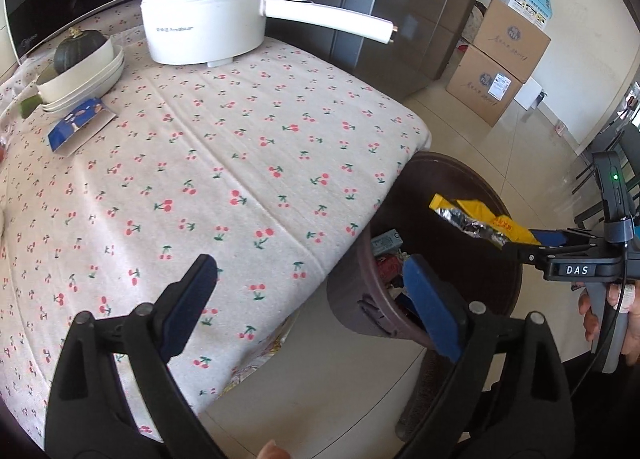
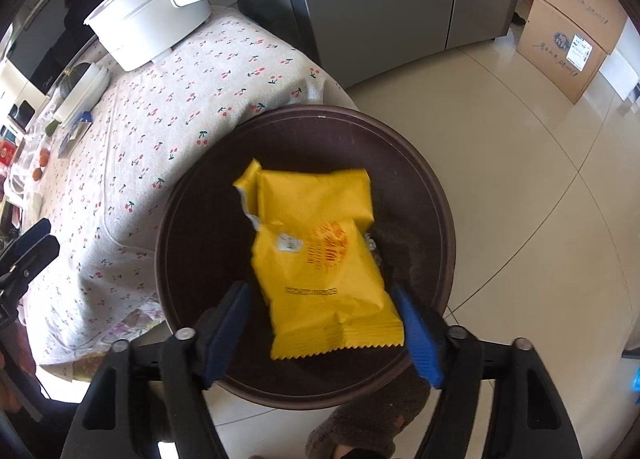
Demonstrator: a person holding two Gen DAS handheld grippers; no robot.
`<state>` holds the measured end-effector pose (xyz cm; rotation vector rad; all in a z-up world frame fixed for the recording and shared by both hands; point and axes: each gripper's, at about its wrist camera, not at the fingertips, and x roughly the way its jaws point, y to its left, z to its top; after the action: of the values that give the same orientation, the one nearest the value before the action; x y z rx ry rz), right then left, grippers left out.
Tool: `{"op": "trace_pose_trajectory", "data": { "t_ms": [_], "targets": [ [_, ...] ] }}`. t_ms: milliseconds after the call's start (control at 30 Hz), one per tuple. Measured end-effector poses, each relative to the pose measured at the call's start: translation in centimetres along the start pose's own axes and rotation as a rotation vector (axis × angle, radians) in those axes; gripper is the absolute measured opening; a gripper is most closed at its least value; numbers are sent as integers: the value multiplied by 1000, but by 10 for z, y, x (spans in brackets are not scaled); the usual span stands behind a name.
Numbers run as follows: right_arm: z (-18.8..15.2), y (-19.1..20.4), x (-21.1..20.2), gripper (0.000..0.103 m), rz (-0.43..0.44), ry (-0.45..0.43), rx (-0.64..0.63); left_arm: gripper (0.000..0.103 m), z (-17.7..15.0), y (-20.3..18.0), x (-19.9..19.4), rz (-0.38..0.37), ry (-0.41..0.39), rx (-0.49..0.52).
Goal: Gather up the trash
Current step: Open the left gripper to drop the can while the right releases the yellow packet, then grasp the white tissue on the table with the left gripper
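wrapper: yellow snack wrapper (image 2: pixel 316 255), light, crinkly, slippery (pinch the crimped edge)
right gripper (image 2: pixel 320 323): jaws apart, wrapper loose over bin (image 2: pixel 444 227)
left gripper (image 1: pixel 308 299): apart, empty

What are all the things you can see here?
wrapper: one, yellow, over the bin, between the right tongs' open pads
bin: one, dark brown, on the floor beside the table
table: one, cherry-print cloth
pot: one, white, far end of table
bowls: stacked, cream, left of pot
squash: one, dark green, in top bowl
packet: one, blue, before the bowls
boxes: two, brown, stacked by the wall
left tongs: open, empty
right tongs: open
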<state>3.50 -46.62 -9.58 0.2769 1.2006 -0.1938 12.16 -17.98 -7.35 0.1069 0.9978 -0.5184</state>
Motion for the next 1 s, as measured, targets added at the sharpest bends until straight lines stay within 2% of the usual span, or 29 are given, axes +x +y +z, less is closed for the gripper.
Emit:
{"op": "trace_pose_trajectory", "data": {
  "t_ms": [467,767,1000],
  "targets": [
    [11,69,-2,84,28,-22,-128,98,-20,79,-41,107,-33,-136],
    [22,130,3,84,58,-30,-206,99,-37,146,-64,189,-41,-252],
    [32,180,14,84,77,-29,-264,99,-45,206,-84,279,-55,-344]
  ]
}}
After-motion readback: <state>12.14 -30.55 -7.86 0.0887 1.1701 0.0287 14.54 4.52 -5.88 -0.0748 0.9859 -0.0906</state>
